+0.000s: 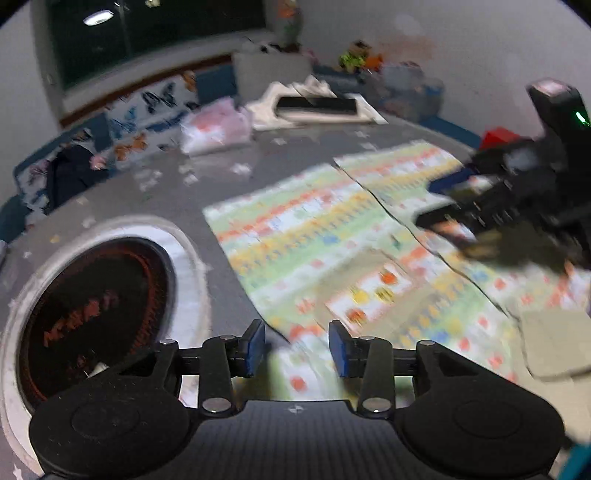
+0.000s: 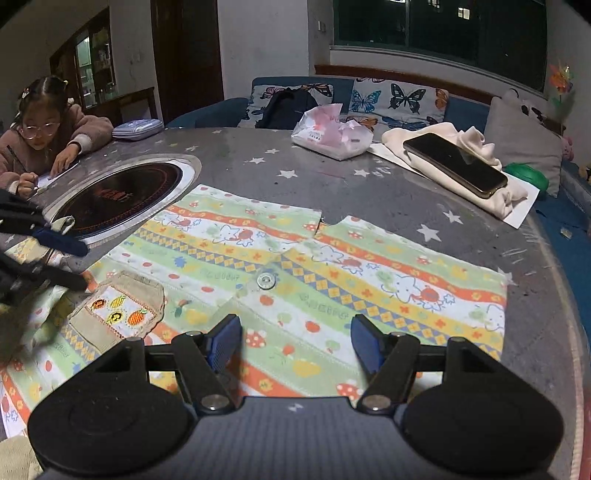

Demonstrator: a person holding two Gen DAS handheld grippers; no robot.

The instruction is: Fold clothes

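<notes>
On the grey, star-speckled counter (image 2: 388,192) we see the patterned garment (image 2: 332,280) lying flat, beside a round black burner (image 2: 122,195) sunk into the top. Our right gripper (image 2: 295,345) hovers over the cloth, fingers apart and pressing on nothing. Our left gripper (image 1: 297,347) has its fingers apart over the garment's edge; blur hides any contact. Farther back lie a phone (image 2: 456,164) on cream cloth (image 2: 469,177), a tissue pack (image 2: 332,136), butterfly cushions (image 2: 399,99) and a dark window (image 2: 443,26). A person (image 2: 44,136) writes at the counter's far side.
</notes>
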